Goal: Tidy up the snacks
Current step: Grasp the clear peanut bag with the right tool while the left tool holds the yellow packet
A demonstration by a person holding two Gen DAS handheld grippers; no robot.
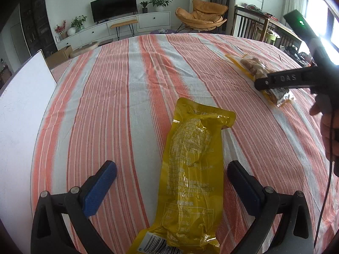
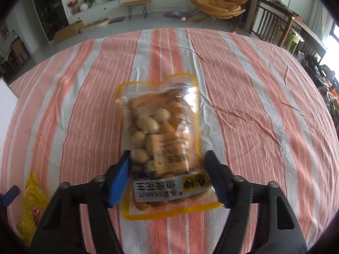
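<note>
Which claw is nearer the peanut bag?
Right. The right claw straddles the near end of the peanut bag; the left claw sits apart, around the yellow pouch.

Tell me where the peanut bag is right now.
In the right wrist view the peanut bag lies centred on the striped tablecloth, its near end between the right gripper's fingers.

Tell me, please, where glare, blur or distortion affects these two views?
Left wrist view: window glare washes out the right gripper body at upper right; fisheye bends the striped tablecloth. Right wrist view: the peanut bag is slightly motion-blurred; corners vignette dark.
</note>
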